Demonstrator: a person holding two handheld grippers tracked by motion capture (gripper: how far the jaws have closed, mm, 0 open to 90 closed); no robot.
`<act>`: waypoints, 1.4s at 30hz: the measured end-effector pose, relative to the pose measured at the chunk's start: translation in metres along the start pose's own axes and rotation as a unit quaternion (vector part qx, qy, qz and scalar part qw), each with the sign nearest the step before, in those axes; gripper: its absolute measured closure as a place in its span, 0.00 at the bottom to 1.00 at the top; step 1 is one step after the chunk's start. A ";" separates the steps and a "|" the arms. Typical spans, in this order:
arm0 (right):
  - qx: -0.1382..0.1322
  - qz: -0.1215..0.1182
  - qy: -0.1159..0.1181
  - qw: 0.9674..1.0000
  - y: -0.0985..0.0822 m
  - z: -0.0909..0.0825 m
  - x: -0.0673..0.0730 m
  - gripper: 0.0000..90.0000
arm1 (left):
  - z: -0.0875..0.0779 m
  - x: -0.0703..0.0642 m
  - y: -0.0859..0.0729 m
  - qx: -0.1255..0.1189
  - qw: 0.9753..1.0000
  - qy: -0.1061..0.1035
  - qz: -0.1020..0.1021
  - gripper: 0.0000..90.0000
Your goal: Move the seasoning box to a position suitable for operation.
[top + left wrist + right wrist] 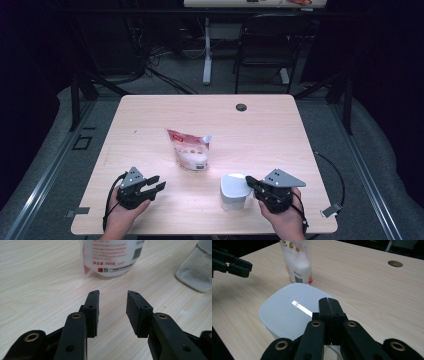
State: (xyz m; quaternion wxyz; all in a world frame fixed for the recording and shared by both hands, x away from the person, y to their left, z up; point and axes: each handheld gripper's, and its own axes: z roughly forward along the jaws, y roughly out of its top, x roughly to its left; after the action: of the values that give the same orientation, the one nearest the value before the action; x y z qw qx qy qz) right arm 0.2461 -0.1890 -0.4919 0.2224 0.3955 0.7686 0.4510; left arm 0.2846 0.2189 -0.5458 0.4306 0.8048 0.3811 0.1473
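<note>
- On the near right of the wooden table (150, 115), the right gripper (252, 184) sits with its jaws pressed flat together and nothing visibly between them, the tips resting at the edge of the white lid (289, 310) of a clear container (233, 192).
- That container stands upright between the two hands, well apart from the left gripper (157, 184) and just in front of the right one; the left gripper view shows its glass-like wall with a thin layer of white powder at the bottom.
- A standing pouch (190, 150), white with red print and seemingly filled with white grains, stands beyond the container toward the table's middle, near it but not touching.
- The pouch's long axis runs up from the table, its top leaning slightly away from the person and a small spout at its upper right corner.
- The left gripper's jaws stand partly open, holding nothing, aimed at the pouch's lower edge.
- To do the step well, I judge the right gripper should part its jaws a little and catch the lid's rim, rather than push on top.
- The left gripper would best steady the container's wall, so that it does not slide or tip.
- Lifting should go straight up, keeping clear of the pouch.
</note>
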 end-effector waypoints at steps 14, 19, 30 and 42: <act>0.003 0.005 0.000 1.000 -0.001 -0.004 -0.004 1.00 | -0.002 -0.007 0.003 -0.002 1.000 -0.009 0.002 0.74; 0.006 0.005 -0.003 1.000 -0.001 -0.004 -0.005 1.00 | -0.002 -0.013 0.005 -0.004 1.000 -0.015 0.007 0.74; 0.003 0.007 -0.004 1.000 -0.002 -0.005 -0.006 1.00 | 0.001 -0.022 0.009 -0.005 1.000 -0.028 0.011 0.75; 0.003 0.011 -0.006 1.000 -0.004 -0.006 -0.009 1.00 | 0.010 -0.049 0.027 -0.008 0.998 -0.057 0.034 0.82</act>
State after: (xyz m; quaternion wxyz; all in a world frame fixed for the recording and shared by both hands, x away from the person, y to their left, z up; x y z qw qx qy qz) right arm 0.2457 -0.2001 -0.4926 0.2209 0.4074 0.7642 0.4487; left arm 0.2707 0.1674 -0.5256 0.4528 0.8210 0.3268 0.1186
